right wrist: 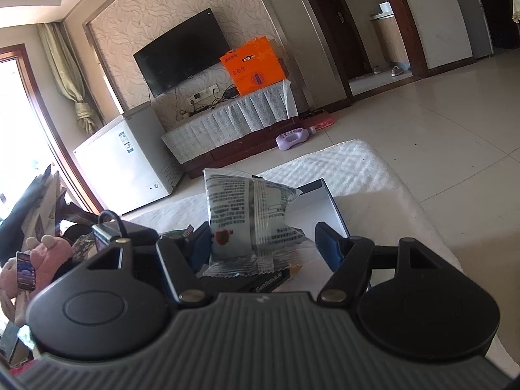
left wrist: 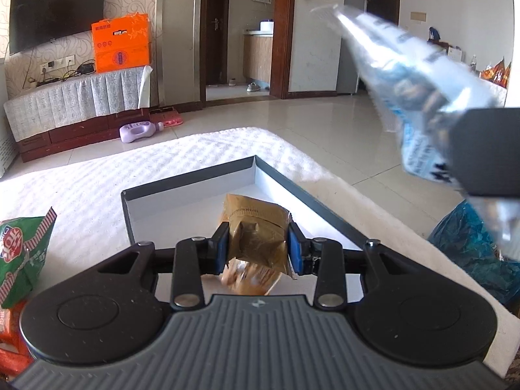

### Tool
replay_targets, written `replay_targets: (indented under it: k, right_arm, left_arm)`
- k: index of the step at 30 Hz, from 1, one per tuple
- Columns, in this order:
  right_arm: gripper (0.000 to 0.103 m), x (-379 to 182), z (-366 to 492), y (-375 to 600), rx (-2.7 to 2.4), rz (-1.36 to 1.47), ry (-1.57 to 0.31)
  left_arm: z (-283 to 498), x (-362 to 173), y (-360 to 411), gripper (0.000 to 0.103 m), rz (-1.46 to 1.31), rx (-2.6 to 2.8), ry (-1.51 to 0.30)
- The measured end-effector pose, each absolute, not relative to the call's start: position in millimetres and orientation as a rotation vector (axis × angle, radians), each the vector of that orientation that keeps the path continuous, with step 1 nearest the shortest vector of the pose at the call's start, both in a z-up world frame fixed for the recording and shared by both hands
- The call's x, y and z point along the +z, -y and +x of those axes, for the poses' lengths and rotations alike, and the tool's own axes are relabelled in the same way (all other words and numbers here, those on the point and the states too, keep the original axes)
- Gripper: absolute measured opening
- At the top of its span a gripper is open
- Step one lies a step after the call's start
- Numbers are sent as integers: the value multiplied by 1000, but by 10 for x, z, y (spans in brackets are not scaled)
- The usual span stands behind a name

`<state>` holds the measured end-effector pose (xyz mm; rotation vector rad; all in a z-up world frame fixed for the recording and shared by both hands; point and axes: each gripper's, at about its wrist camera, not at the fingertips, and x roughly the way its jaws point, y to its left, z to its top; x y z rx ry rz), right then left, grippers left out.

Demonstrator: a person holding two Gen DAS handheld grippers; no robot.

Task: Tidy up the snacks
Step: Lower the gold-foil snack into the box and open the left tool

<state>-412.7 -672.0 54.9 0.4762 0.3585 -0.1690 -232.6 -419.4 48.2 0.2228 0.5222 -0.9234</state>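
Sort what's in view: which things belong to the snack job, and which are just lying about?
Job: brown snack packet in left claw; white snack packet at right claw; grey tray; green snack bag.

Lying about: orange box; purple bottle; television.

Left wrist view: low over the white table cover (left wrist: pixel 97 175), close behind the grey tray (left wrist: pixel 195 182), facing the TV wall and doorway. Right wrist view: higher, tilted, further right, facing the same wall. Shared: television (left wrist: pixel 55 9) (right wrist: pixel 182 55), orange box (left wrist: pixel 122 44) (right wrist: pixel 253 66), tray (right wrist: pixel 325 201).
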Motion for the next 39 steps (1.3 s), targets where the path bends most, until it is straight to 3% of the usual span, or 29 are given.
replay_targets:
  k: [8, 15, 20, 39]
  right_arm:
    - [71, 517, -4110, 6718, -172, 477, -374]
    - [71, 529, -4104, 6713, -172, 477, -375]
    - [71, 514, -4088, 6699, -168, 477, -369]
    - [71, 437, -4211, 6498, -169, 489, -360]
  left_arm:
    - [-2226, 451, 4268, 50, 249, -931, -531]
    - [-2279, 465, 4205, 68, 260, -937, -518]
    - [-2355, 500, 4121, 76, 267, -942, -493]
    - [-2814, 651, 3440, 78, 257, -913, -482]
